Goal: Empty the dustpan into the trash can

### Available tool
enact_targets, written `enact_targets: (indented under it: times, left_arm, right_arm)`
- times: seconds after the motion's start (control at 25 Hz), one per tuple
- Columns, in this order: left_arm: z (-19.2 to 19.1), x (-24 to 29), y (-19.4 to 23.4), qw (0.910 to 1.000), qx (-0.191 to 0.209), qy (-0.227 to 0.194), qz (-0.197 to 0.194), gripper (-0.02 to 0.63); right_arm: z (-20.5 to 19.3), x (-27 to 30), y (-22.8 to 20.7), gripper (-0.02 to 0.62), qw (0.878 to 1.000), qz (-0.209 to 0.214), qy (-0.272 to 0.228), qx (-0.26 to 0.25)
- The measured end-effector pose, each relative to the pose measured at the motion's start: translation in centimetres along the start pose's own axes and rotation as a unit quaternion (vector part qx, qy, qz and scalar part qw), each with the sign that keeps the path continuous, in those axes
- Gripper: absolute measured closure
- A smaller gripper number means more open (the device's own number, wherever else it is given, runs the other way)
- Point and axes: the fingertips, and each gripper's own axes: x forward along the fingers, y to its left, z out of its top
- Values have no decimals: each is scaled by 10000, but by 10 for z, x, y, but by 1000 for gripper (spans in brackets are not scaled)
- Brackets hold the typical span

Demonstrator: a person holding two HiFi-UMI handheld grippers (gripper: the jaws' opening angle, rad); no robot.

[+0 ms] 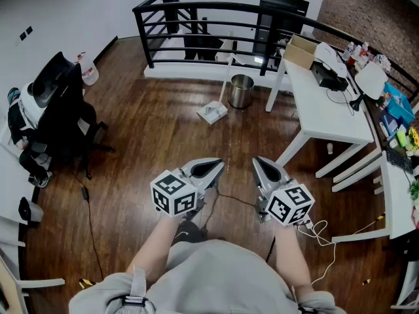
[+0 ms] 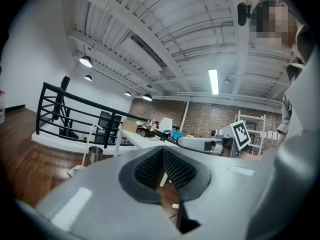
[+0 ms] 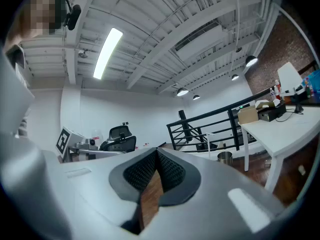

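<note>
L gripper [image 1: 218, 165] & R gripper [image 1: 258, 162]: lt grey shells. Pads [image 2: 147, 170] were dark grey w/ a fine dotted grid texture. Marker cubes [image 1: 174, 193] behind the fingers: white w/ black square patterns. Floor [image 1: 150, 129] under & ahead of fingers was dark brown wood planks. Trash can [image 1: 241, 90], well ahead of fingertips: shiny silver. Dustpan [image 1: 213, 112] beside it: white. Railing [image 1: 196, 8] beyond was black. Tables [image 1: 324, 113] off to the R fingers' side: white; box [image 1: 300, 51] tan. Chair [image 1: 62, 106] off to the L fingers' side: black. Brick wall [image 1: 366, 5]: red-brown. Shirt [image 1: 216, 273]: grey.
</note>
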Motion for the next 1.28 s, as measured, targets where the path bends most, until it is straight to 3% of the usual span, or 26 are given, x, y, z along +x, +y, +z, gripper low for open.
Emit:
enact_targets:
  times: [0.28, 0.64, 0.88, 1.28]
  left_arm:
    - [10, 18, 73, 9998, -157, -26, -107, 601]
    - [67, 56, 237, 9989, -235, -71, -401, 601]
    - [103, 79, 322, 9980, -122, 105, -617, 601]
    - [124, 160, 430, 9965, -223, 291, -757, 601]
  right_arm:
    - [-3, 68, -28, 595, 9998, -145, 106, 43]
    - [25, 226, -77, 595, 9980, -546, 273, -164]
    - [51, 306, -103, 595, 9957, -866, 282, -177]
    - [57, 409, -197, 595, 9937, -1076, 314, 49]
